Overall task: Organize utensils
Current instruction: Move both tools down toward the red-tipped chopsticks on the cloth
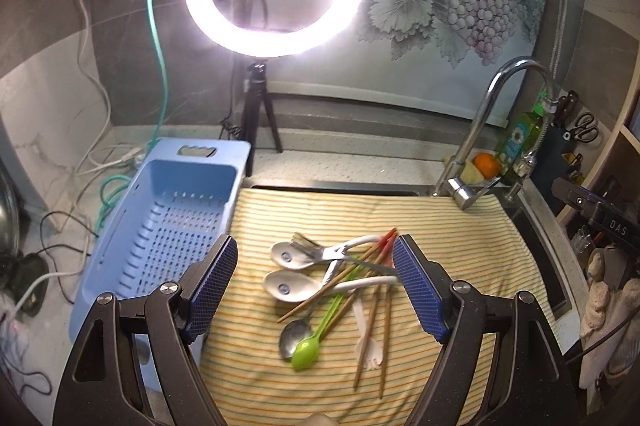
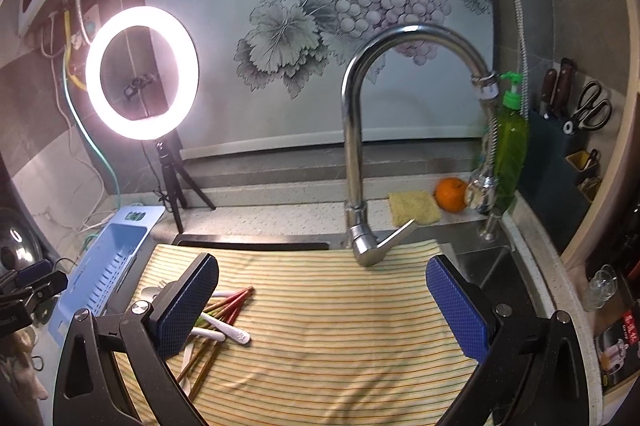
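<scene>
Both grippers' fingers spread wide, empty, above utensils (image 1: 336, 282) heaped near striped cloth's (image 1: 460, 222) left edge.

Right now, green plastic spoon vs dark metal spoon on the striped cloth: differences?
The green plastic spoon is bright and matte; the dark metal spoon is grey and reflective. The green bowl lies partly over the metal bowl. The green handle shows fully; the metal handle is mostly hidden among chopsticks. Both bowls point toward the camera.

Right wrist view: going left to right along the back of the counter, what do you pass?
Blue basket → ring light on its tripod → faucet → yellow sponge → orange → green soap bottle → knife block with scissors.
</scene>
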